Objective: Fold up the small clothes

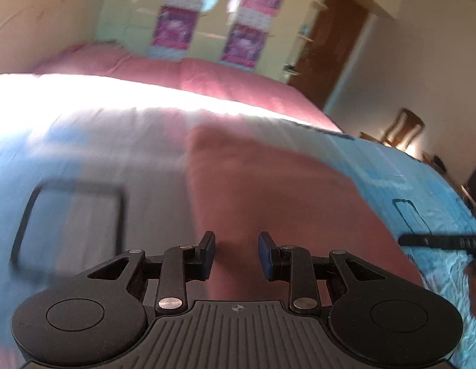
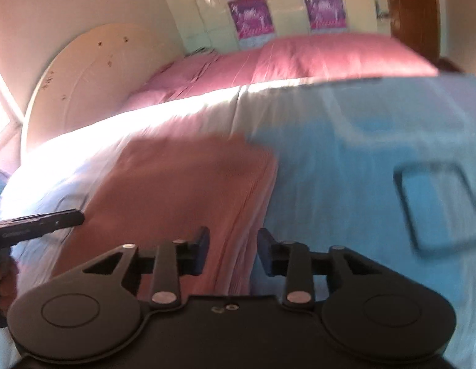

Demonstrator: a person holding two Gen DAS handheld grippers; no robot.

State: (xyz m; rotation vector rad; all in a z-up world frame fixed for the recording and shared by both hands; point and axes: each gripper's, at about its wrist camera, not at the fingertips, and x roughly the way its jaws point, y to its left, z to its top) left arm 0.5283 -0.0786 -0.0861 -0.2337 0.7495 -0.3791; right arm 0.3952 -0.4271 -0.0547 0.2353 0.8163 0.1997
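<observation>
A salmon-pink garment [image 1: 268, 190] lay flat on a light blue bedsheet [image 1: 84, 153] covering the bed, its long straight edge running away from the cameras, as two hand-held tools hovered over it. The left tool [image 1: 236, 253] was spread, its blue-padded fingers [image 1: 207, 258] apart above the near part of the cloth and pinching nothing. The right tool [image 2: 233, 253] was likewise spread, its fingers straddling the garment's right-hand edge [image 2: 253, 203] where pink cloth met blue sheet; whether either tool touched the fabric could not be told through the motion blur. Each camera caught the other tool at the margin: the right tool as a dark bar [image 1: 441, 241] at the right edge of the left wrist view, the left tool [image 2: 38, 224] at the left edge of the right wrist view, beside the garment's far side. A dark rectangular outline [image 2: 438, 206] marked the sheet to the right of the garment. Beyond a band of sunlight lay a pink bedcover [image 2: 299, 61], a pale curved headboard [image 2: 78, 77], a wardrobe with purple panels [image 1: 176, 24], a brown door [image 1: 336, 46] and a wooden chair [image 1: 404, 129].
</observation>
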